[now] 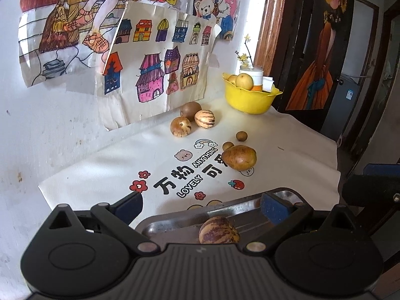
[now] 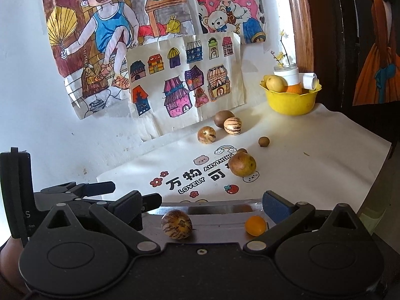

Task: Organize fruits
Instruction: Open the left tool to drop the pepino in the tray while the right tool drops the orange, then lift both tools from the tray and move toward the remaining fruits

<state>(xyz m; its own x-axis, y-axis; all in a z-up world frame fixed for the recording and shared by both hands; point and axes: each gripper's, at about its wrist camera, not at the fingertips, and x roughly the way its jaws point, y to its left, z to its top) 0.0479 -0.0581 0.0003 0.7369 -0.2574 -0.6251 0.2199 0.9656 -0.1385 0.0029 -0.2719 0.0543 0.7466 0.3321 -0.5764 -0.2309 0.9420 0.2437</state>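
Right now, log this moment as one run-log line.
left gripper: open, empty | right gripper: open, empty | shiny metal tray: striped round fruit, small orange fruit | cloth: six loose

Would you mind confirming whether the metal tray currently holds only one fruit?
No; the right wrist view shows the metal tray holding a striped fruit and a small orange fruit.

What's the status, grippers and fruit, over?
Both grippers open, empty. Striped fruit and orange fruit in metal tray. Six fruits loose on cloth; nearest, brown one. Nothing blocking.
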